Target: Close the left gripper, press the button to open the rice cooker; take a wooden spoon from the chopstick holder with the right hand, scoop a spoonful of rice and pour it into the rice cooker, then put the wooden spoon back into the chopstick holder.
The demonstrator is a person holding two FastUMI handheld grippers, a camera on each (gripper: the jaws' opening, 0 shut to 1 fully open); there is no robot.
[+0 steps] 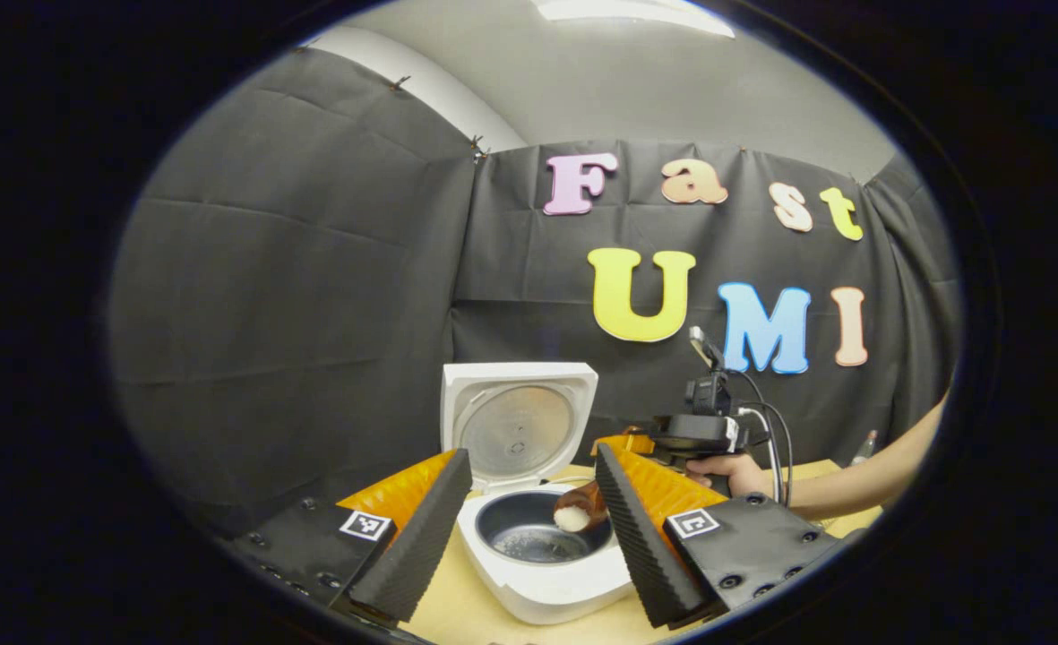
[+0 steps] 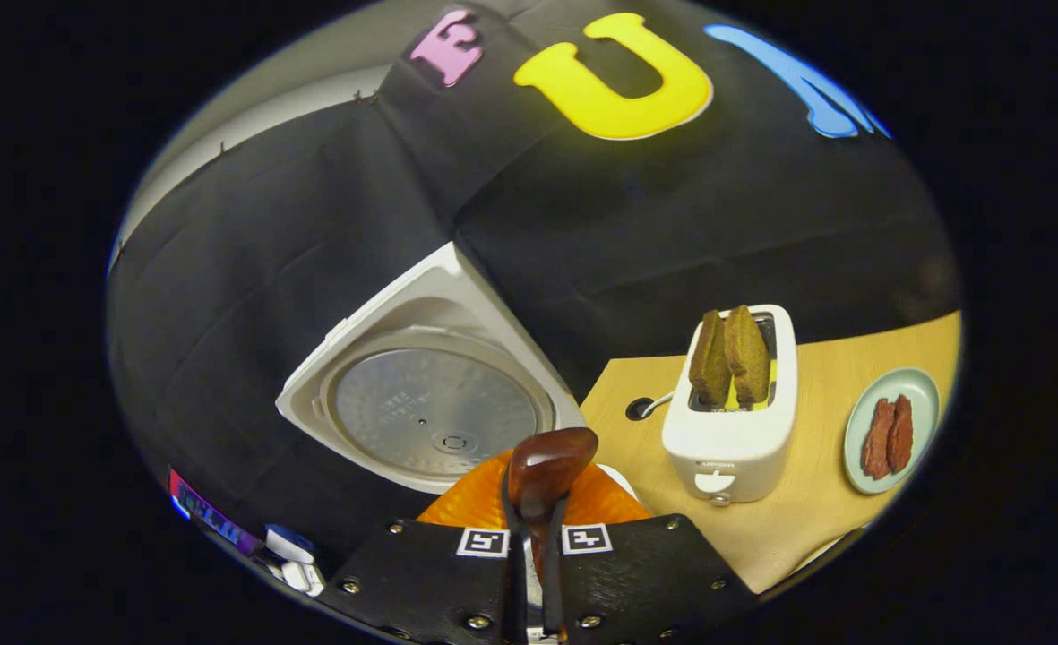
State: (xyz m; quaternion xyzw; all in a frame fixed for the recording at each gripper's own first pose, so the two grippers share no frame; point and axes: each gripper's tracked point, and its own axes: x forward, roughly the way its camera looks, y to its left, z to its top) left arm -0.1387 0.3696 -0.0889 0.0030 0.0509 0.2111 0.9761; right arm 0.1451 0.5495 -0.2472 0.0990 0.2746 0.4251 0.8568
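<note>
The white rice cooker (image 1: pixel 542 587) stands open on the table with its lid (image 1: pixel 518 421) upright. A little rice lies at the bottom of its dark inner pot (image 1: pixel 529 542). My left gripper (image 1: pixel 531 457) is open, its fingers on either side of the cooker and touching nothing. The wooden spoon (image 1: pixel 578 512) hangs tilted over the pot's right rim with white rice in its bowl. My right gripper (image 2: pixel 533 511) is shut on the spoon's handle, and the back of the spoon (image 2: pixel 548 466) points towards the lid (image 2: pixel 434 412). A hand (image 1: pixel 735 472) holds that gripper (image 1: pixel 625 442).
A white toaster (image 2: pixel 733 430) with two brown toast slices (image 2: pixel 730 354) stands on the wooden table (image 2: pixel 838 511) to the right of the cooker. Beside it is a pale green plate (image 2: pixel 918 385) with two reddish strips. A cable hole (image 2: pixel 640 409) sits behind the toaster.
</note>
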